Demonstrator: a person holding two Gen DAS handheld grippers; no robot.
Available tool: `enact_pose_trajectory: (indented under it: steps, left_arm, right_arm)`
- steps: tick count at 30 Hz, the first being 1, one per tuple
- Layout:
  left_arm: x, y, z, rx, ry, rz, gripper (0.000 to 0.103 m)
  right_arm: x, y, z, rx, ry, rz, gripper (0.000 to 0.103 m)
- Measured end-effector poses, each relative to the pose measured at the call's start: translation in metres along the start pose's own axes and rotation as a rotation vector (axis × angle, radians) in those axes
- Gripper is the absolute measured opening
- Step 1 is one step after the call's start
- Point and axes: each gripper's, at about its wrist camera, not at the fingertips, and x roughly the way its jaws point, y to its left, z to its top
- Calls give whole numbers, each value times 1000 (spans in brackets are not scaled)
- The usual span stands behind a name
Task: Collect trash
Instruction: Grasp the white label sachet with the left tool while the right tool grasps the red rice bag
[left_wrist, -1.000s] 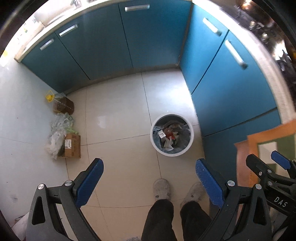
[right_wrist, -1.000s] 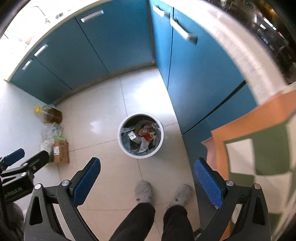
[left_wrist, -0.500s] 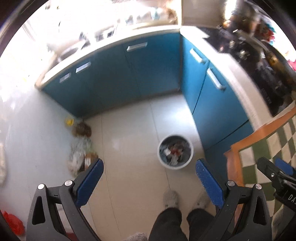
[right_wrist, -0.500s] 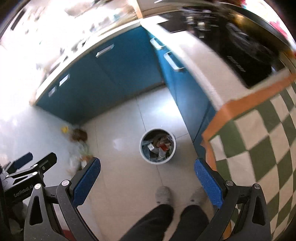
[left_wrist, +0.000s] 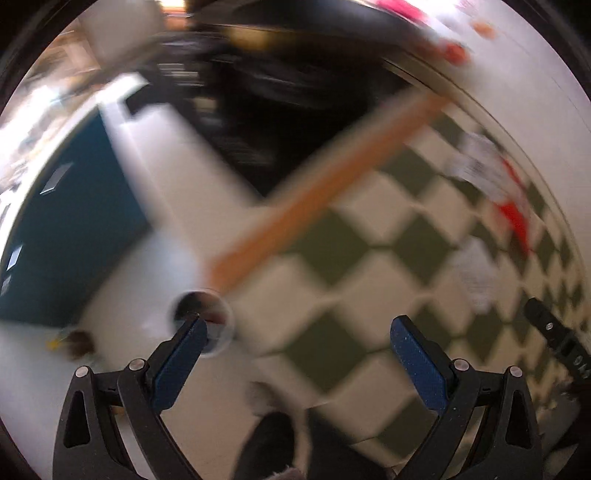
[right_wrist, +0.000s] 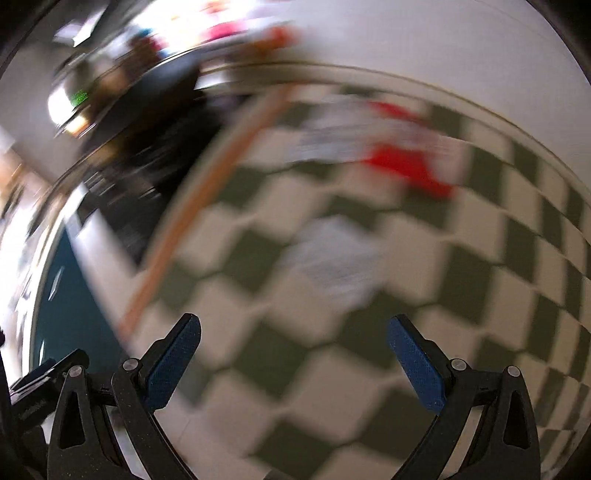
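Heads up, both views are badly motion-blurred, so take this with a grain of salt. Your left gripper (left_wrist: 297, 341) and right gripper (right_wrist: 293, 339) both have their jaws spread wide with nothing between them.

The trash sits on the checkered tablecloth (right_wrist: 480, 280). There's a pale crumpled piece (right_wrist: 334, 258) near the middle of the right wrist view, ahead of the right gripper, and beyond it a white-and-red piece (right_wrist: 402, 158) closer to the far edge of the table. In the left wrist view the same two show up off to the right: the pale one (left_wrist: 476, 273) and the white-and-red one (left_wrist: 495, 177). The trash bin (left_wrist: 203, 317) is down on the floor past the table's orange edge (left_wrist: 314, 192), partly hidden behind your left gripper's left finger.

My guess is both pieces are thin paper or plastic wrapper stuff, so very light, soft and crushable, nothing fragile. They'll likely slide on the cloth if you nudge them sideways. I'd come down over the pale one first and pinch a raised fold or bunched ridge, not a flat edge. Can't tell exactly where the folds are through this blur, so slow down and look before closing.
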Motion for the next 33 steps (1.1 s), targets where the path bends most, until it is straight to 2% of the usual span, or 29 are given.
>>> enact_pose_trajectory:
  steps: [3,6,10,11,12,13,15,17,19,22,25,27,29,33]
  left_arm:
    - [40,-72,17,96,74,-66,101]
    - [73,-127,29,172,128,-109,101]
    - [96,-169,32,258,157,-101,99]
    - [100,-176,32,275,155,-93,85]
    - [102,-183,32,295,142,-55,84]
    - [100,-189,32,322,110,-19,77]
    - [94,-196,35,329,69,-17,60]
    - [88,-198,41,327,54,-17,10]
    - [87,-199,48,314,73,-40,3]
    - [81,-192,59,307,52,-2,2]
    - [66,-166,72,269,6,63,1]
    - [58,-153,84,234,-34,128,1]
    - [58,-145,95,194,-46,160,1]
    - [63,-130,108,110,-41,212,1]
  right_arm:
    - [16,-77,20,115,13,-79,102]
    - [30,-130,33,192,18,-118,102]
    - [47,-171,50,234,18,-92,102]
    - [51,-178,55,236,15,-71,102]
    - [53,-180,60,229,10,-50,102]
    - [56,-179,63,220,9,-41,102]
    - [61,-176,74,196,4,-15,102]
    - [66,-173,84,188,10,28,102]
    - [74,-165,91,213,31,90,102]
    - [85,-146,101,214,42,136,102]
    - [85,-108,112,70,-7,99,102]
    - [83,-73,117,-96,-62,29,102]
    - [87,-34,117,-290,-114,-63,102]
    - [116,20,104,-571,-135,-268,102]
